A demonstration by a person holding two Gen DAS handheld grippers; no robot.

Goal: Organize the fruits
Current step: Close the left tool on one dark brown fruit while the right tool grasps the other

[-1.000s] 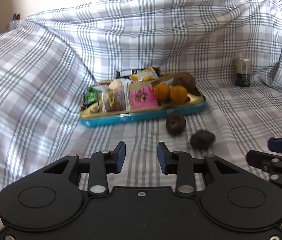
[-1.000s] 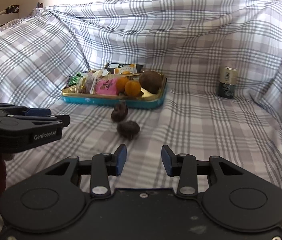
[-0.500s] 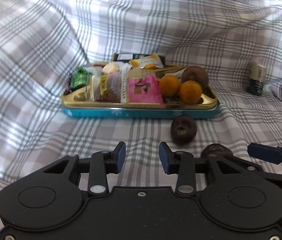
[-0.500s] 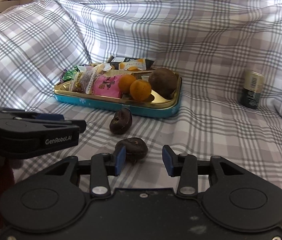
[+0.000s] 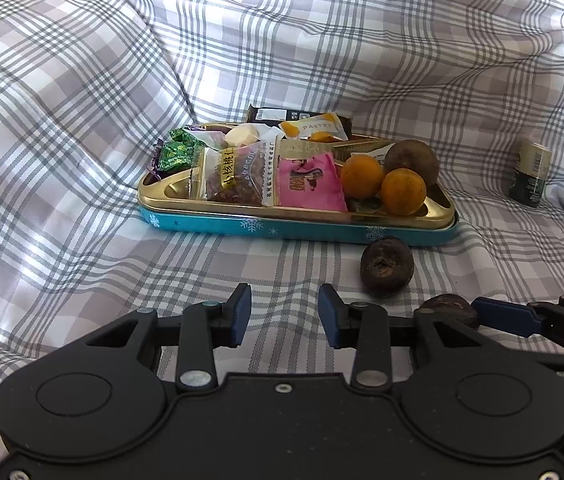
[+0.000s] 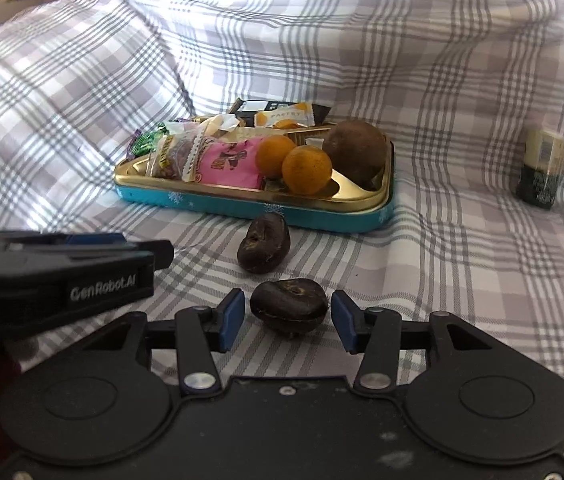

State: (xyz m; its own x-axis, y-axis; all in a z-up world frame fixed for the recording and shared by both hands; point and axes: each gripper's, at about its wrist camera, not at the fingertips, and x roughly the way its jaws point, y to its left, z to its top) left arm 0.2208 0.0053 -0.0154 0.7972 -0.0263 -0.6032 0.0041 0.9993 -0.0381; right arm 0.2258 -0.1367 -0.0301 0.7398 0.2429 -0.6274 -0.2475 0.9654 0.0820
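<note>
While the right gripper (image 6: pixel 286 322) points down at the plaid sheet (image 6: pixel 462 240), its jaws are opening around a dark wrinkled fruit (image 6: pixel 289 306) that lies on the cloth between the blue pads (image 6: pixel 229 320); a narrow gap shows on each side, so neither pad presses on it. A second dark fruit (image 6: pixel 263 243) lies just beyond, near the front edge of the tray (image 6: pixel 249 204) but apart from it. The tray, gold inside with a teal snowflake rim, holds two orange fruits (image 6: pixel 306 169), side by side, a large brown fruit (image 6: pixel 354 153) at its right end, and wrapped snacks (image 6: pixel 229 162) filling the left part. A small jar (image 6: pixel 542 169) stands upright on the sheet, well apart to the right. In the left wrist view, the left gripper (image 5: pixel 284 316) hovers over bare sheet with its fingers moderately spread and nothing between them; the second dark fruit sits ahead and to its right, and the nearer fruit is partly hidden behind the gripper's body, next to a blue pad of the right gripper
</note>
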